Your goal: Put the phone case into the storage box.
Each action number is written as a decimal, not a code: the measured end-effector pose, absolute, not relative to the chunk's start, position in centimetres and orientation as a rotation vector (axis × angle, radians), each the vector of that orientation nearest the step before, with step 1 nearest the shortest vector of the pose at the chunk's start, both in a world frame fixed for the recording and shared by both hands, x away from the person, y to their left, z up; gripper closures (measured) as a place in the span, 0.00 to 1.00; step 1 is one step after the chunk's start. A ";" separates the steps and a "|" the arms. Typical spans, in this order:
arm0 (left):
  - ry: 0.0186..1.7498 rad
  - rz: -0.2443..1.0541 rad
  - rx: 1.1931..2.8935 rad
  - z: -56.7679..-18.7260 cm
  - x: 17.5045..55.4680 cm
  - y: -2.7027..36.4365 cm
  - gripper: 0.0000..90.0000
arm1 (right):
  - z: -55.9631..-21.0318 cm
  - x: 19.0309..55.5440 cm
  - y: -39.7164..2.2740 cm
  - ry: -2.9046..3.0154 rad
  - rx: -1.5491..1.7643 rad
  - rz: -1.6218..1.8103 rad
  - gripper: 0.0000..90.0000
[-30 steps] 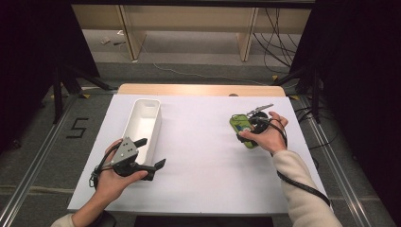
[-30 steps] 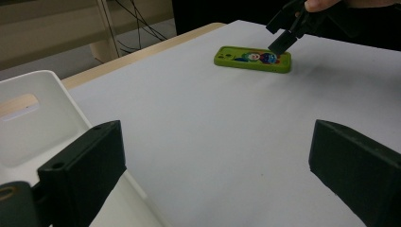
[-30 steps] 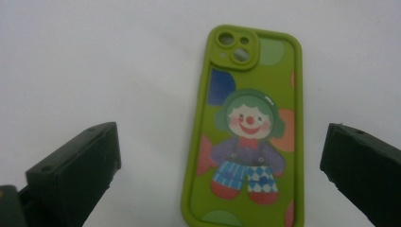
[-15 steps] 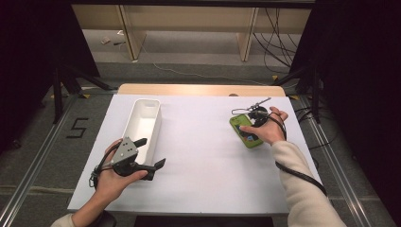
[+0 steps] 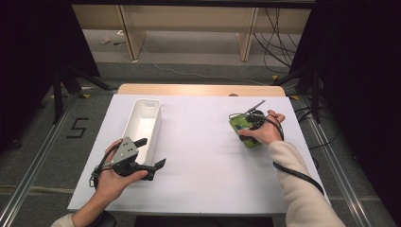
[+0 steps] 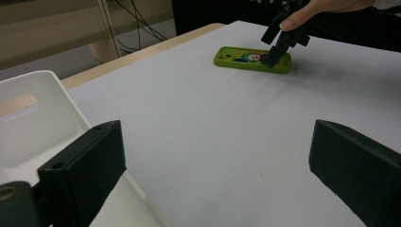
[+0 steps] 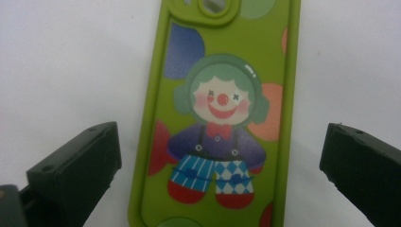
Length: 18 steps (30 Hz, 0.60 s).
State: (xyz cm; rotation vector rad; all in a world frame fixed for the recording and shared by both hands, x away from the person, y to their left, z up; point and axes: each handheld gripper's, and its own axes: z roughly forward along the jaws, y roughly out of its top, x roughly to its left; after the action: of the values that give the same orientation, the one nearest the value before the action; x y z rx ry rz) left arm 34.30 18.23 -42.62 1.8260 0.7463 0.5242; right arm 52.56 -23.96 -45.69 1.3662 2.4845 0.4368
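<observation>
The green phone case (image 7: 217, 118) lies flat near the right edge of the desk (image 5: 203, 161), printed side up: a clown with green hair, red nose and checked trousers on a smooth, rubbery-looking shell with rounded corners and a raised ring round the camera hole. My right claw (image 5: 249, 124) hangs just above it, jaws spread wide to either side of its long edges; in the right gripper view the two black jaws stand outside the case, not touching it. From the left gripper view one jaw tip looks to be down at the case's near end, though I cannot tell whether it touches.

I judge this to be the approach before the grasp. Next I need to come down until the jaws straddle the thin rim, then press together across the narrow width; the shell is low and soft, so the jaws must reach the desk surface or they will slip over the top.

My left claw (image 5: 142, 163) rests near the front left corner of the desk, also spread and holding nothing, just beside the long white plastic bin (image 5: 142, 124), which is smooth, rounded and empty.
</observation>
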 end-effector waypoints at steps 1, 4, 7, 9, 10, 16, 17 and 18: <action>0.746 0.524 1.826 -42.6 34.3 18.2 0.04 | -45.8 52.6 -23.9 2.490 1.367 0.421 0.01; 0.746 0.524 1.825 -42.6 34.3 18.3 0.04 | -46.0 52.7 -23.8 2.507 1.370 0.397 0.01; 0.746 0.524 1.826 -42.6 34.3 18.3 0.04 | -46.1 52.8 -23.7 2.512 1.377 0.368 0.01; 0.746 0.522 1.825 -42.6 34.3 18.3 0.04 | -46.2 52.9 -23.6 2.523 1.387 0.347 0.01; 0.746 0.523 1.825 -42.6 34.3 18.2 0.04 | -46.2 53.0 -23.6 2.525 1.387 0.342 0.01; 0.745 0.523 1.825 -42.6 34.3 18.2 0.04 | -46.2 53.4 -23.5 2.527 1.405 0.302 0.02; 0.745 0.523 1.825 -42.6 34.3 18.2 0.04 | -46.3 53.4 -23.5 2.528 1.406 0.295 0.02; 0.745 0.522 1.826 -42.6 34.3 18.2 0.04 | -46.2 53.5 -23.5 2.530 1.409 0.281 0.02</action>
State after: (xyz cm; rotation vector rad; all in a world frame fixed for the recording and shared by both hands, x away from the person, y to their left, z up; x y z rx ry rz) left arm 34.30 18.24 -42.63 1.8260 0.7454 0.5216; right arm 53.46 -23.46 -46.24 1.4095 2.5298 0.2814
